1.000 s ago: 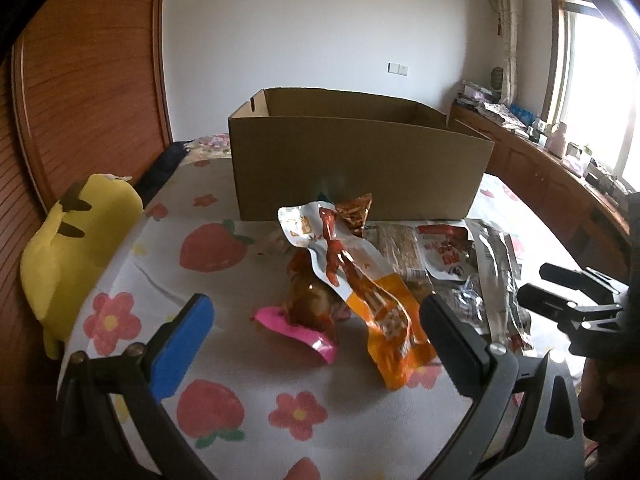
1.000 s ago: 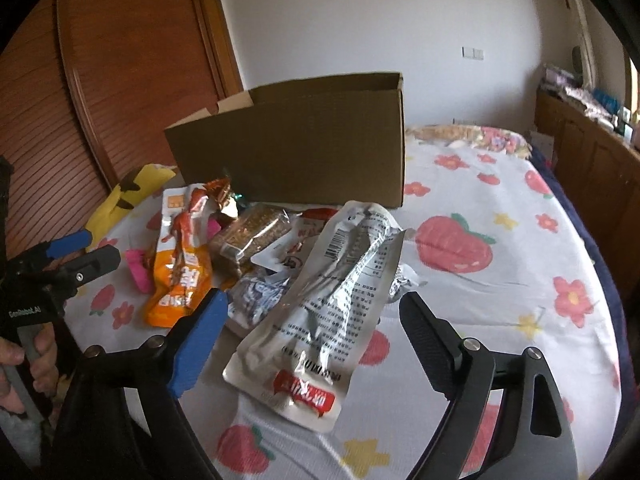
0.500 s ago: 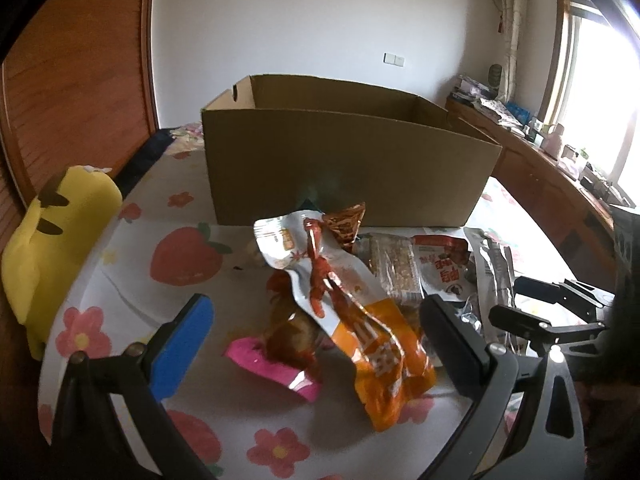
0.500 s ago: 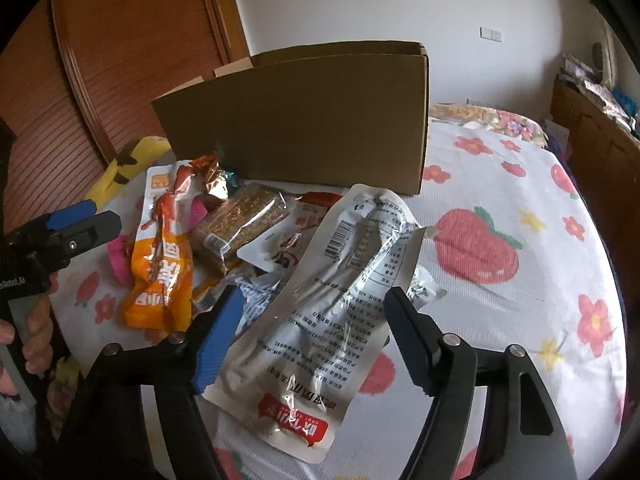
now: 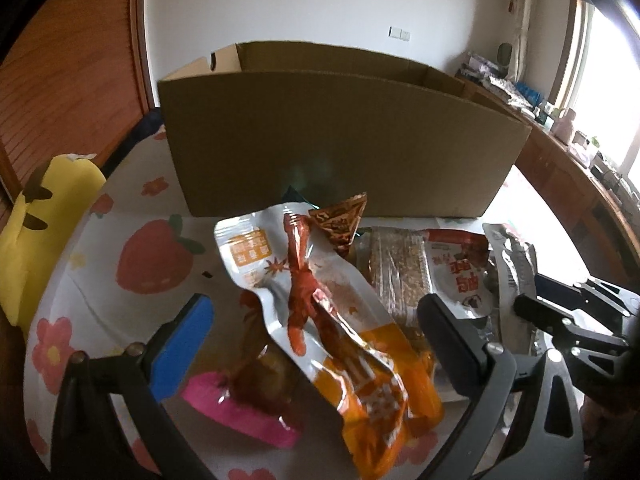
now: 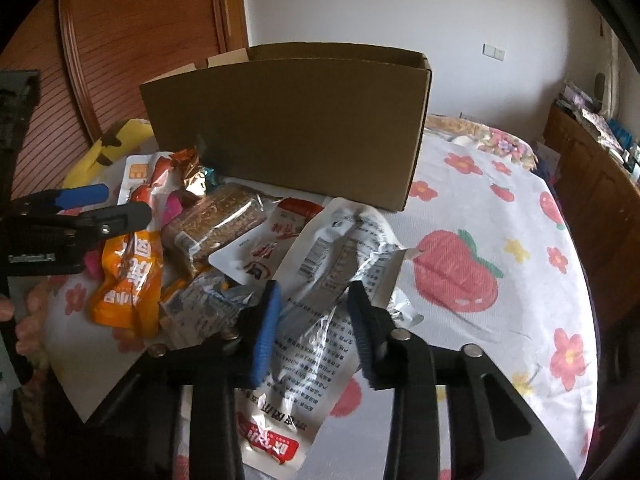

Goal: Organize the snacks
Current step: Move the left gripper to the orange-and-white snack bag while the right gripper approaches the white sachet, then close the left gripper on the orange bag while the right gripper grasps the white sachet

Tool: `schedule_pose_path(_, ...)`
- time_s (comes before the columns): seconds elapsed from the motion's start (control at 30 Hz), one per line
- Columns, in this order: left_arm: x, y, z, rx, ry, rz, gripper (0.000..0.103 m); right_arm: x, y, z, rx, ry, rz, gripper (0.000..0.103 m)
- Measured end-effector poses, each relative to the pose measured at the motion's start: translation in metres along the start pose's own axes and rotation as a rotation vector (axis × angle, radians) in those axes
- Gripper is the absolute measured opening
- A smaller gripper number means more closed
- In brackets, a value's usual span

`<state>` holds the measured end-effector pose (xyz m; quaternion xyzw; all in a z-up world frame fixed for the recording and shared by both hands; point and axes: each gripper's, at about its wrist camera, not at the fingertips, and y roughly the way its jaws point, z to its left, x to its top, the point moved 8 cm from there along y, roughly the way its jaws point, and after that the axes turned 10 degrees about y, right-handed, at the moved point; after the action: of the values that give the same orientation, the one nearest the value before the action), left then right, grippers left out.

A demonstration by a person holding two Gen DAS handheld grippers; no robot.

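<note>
1. A flower-and-strawberry cloth point(image 6: 500, 184) is covering the surface on which everything is lying.
2. An open cardboard box point(image 6: 288, 120), the likely destination, is standing upright behind the snack pile, its near wall just beside the foremost packets.
3. The right gripper point(image 6: 314, 320) has just been closing, and its jaws are now standing narrow around the silver-white pouch point(image 6: 332, 264), whose film is bunching up between the pads; whether the pads are pressing it firmly cannot be told. The pouch is lying at the pile's right edge, printed side down. It is judged light, soft and slippery, so gathering a thick fold near mid-length looks safer than pinching a flat edge.
4. The left gripper point(image 5: 316, 328) is hovering with its jaws wide, empty, either side of the orange pouch point(image 5: 352, 344), which is resting on a pink-ended packet point(image 5: 240, 408). This crinkly pouch is likely limp; its sealed end seems the firmest hold.
5. A clear-wrapped cereal bar point(image 6: 216, 216), judged stiff but brittle, is lying between the two pouches.
</note>
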<state>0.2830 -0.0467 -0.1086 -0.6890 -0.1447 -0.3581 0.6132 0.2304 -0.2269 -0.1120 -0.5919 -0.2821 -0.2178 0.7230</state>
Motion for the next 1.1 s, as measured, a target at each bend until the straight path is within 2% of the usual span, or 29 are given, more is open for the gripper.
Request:
schedule_pose_path(0.13, 0.000, 0.010, -0.003, -0.013, 0.012, 0.021, 0.094, 0.000, 0.000, -0.001, 0.012, -0.002, -0.004, 0.030)
schedule_pose_path(0.23, -0.002, 0.017, -0.007, -0.032, 0.018, 0.042, 0.081, -0.001, -0.001, -0.001, 0.024, 0.003, -0.006, 0.030)
schedule_pose_path(0.53, -0.006, 0.009, -0.005, -0.069, 0.033, 0.009, 0.065, -0.001, -0.003, -0.002, 0.048, 0.022, -0.010, 0.032)
schedule_pose_path(0.7, -0.008, -0.005, -0.007, -0.080, 0.051, -0.015, 0.039, 0.000, -0.004, -0.004, 0.056, 0.032, -0.009, 0.036)
schedule_pose_path(0.9, -0.017, -0.019, -0.008, -0.084, 0.080, -0.040, 0.037, 0.001, -0.005, -0.006, 0.057, 0.037, -0.008, 0.038)
schedule_pose_path(1.1, -0.020, -0.029, 0.001, -0.124, 0.036, -0.054, 0.035, 0.003, -0.004, -0.008, 0.075, 0.058, -0.001, 0.047)
